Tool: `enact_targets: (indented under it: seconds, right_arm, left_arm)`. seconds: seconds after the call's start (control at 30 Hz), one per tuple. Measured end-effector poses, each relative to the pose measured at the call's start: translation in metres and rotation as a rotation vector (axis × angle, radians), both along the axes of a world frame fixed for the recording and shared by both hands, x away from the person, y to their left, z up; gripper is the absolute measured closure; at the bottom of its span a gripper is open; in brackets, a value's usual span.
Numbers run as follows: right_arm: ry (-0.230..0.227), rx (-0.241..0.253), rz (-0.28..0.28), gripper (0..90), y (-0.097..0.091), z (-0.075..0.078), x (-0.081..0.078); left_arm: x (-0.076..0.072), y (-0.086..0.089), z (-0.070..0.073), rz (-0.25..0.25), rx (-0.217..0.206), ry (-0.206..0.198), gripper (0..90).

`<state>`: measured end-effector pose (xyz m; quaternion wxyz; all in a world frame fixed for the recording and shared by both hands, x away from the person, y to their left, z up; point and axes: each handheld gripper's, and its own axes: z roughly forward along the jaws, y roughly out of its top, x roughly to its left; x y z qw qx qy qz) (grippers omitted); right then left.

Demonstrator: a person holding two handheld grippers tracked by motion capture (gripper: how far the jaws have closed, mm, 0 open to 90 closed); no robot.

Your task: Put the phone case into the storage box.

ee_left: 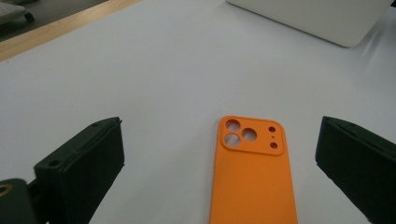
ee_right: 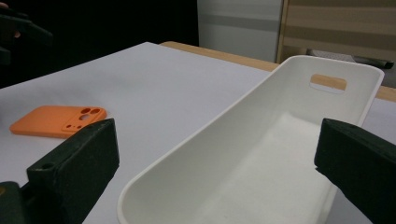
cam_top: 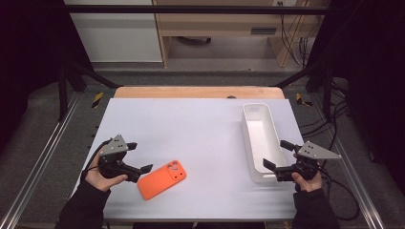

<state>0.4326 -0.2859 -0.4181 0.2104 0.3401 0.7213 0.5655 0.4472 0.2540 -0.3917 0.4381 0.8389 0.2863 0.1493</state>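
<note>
Both jaws of the left gripper (cam_top: 140,156) stand spread wide with nothing pinched between them; in the left gripper view the orange phone case (ee_left: 253,172) lies flat on the table in the gap, touched by neither pad. From the high view that case (cam_top: 162,179) sits in the lower middle of the frame, camera cut-outs turned to the upper right, just to the right of the left gripper. Over at the lower right, the right gripper (cam_top: 278,155) is spread as well, its jaws straddling the near end of the long white bin (cam_top: 258,141) without pressing on it, as far as the right gripper view shows. That bin runs up the right side of the white table (cam_top: 200,124) and has a handle slot in its far wall.
</note>
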Motion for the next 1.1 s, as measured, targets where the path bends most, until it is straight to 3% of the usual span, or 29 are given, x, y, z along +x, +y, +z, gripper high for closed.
enact_targets:
  seconds: [0.3,1.1]
  right_arm:
    - [0.001,0.001,0.0,0.5,0.0,0.0,0.0]
    - [-0.004,-0.001,0.003,0.5,0.0,0.001,-0.001]
  left_arm:
    - [0.002,-0.015,-0.005,-0.033,0.075,0.037,0.0]
    - [0.005,-0.044,-0.039,-0.087,0.172,0.139,0.0]
